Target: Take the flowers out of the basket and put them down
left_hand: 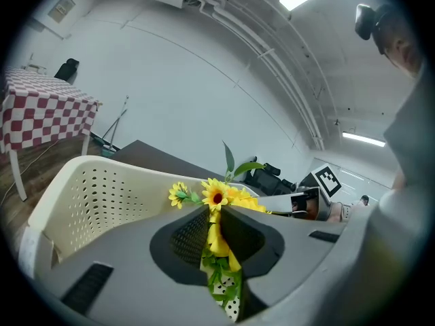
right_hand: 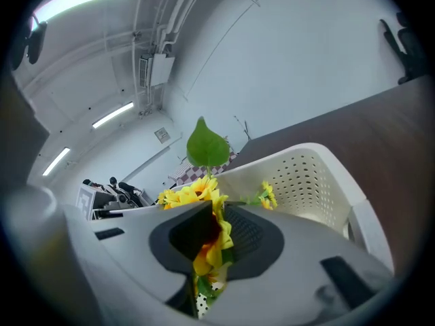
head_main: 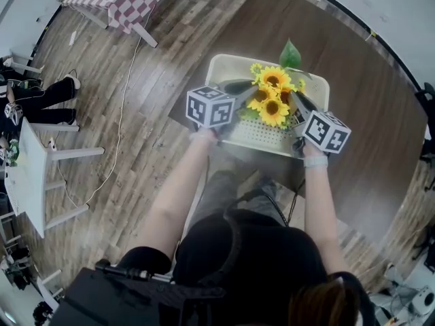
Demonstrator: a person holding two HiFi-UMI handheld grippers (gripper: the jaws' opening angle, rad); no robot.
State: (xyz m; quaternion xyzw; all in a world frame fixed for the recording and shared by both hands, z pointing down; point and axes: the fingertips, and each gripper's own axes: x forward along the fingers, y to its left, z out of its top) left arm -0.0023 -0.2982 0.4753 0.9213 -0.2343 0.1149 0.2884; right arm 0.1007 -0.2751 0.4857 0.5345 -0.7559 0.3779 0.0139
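Sunflowers, a bunch of yellow fake ones [head_main: 272, 97], sit right over the white perforated plastic basket [head_main: 262, 136] on the dark brown round table [head_main: 353, 66] in the head view. The bunch runs lengthwise away from the person, with its big green leaf [head_main: 290, 55] pointing at the far rim. The left gripper [head_main: 248, 92] and right gripper [head_main: 293, 100] come at it from either side.

Left gripper view: the jaws are pinched onto yellow petals and green bits of the flowers [left_hand: 217, 199]. The blooms poke up past the tips and the basket wall [left_hand: 88, 195] curves off to the left.

Right gripper view: the jaws are only a little apart. A flower head [right_hand: 204, 195] sits loosely in the gap, the leaf [right_hand: 207, 148] stands straight up behind it, and the basket [right_hand: 319, 175] is off to the right.
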